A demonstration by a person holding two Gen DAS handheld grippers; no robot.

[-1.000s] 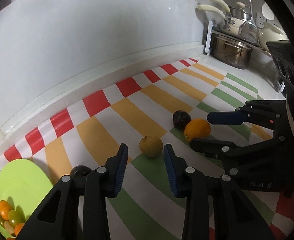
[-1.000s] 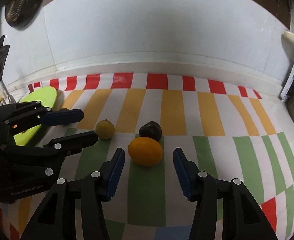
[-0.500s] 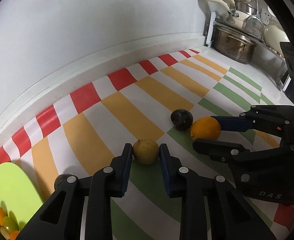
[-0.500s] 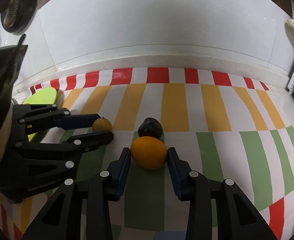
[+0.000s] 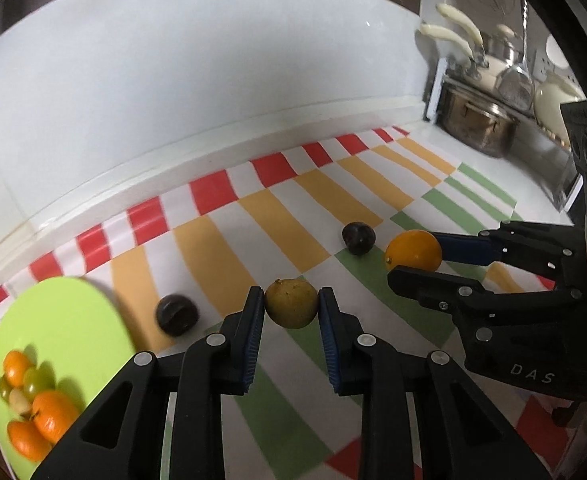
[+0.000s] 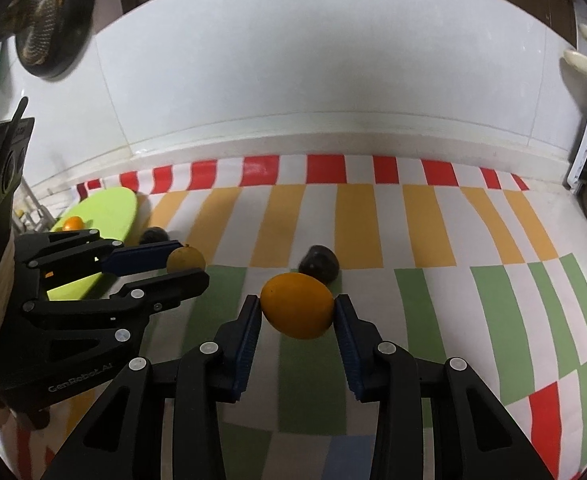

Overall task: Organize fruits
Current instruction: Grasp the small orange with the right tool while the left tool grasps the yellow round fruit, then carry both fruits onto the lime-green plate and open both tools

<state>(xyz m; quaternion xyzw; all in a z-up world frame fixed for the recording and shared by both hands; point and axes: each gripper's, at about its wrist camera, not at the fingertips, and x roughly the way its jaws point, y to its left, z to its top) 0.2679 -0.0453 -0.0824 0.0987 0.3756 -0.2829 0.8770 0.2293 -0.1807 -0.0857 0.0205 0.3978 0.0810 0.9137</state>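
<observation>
Fruit held at both grippers at once is the risk here. The left gripper (image 5: pixel 291 307) pinches a yellow-green fruit (image 5: pixel 291 307) between its blue pads, and the right gripper (image 6: pixel 297 312) pinches an orange (image 6: pixel 297 311) the same way; both fruits look lifted a little off the striped cloth (image 6: pixel 433 280), though the fisheye makes that hard to confirm. Each fruit is round and gripped near the pad tips, so I judge that a quick swing could roll it forward out of the grasp and send it across the counter.

The green plate (image 5: pixel 57 320) lies at the left end of the cloth, near the back wall, already bearing small oranges (image 5: pixel 49 416) and grapes (image 5: pixel 33 380) at its near side. A dark plum (image 5: pixel 176 315) sits just beside the plate's rim, right on the left gripper's likely path, and could be knocked away. A second dark plum (image 6: pixel 319 264) rests just behind the orange. Both grippers heading for one plate may also collide, and a dropped fruit could scatter what the plate holds.
</observation>
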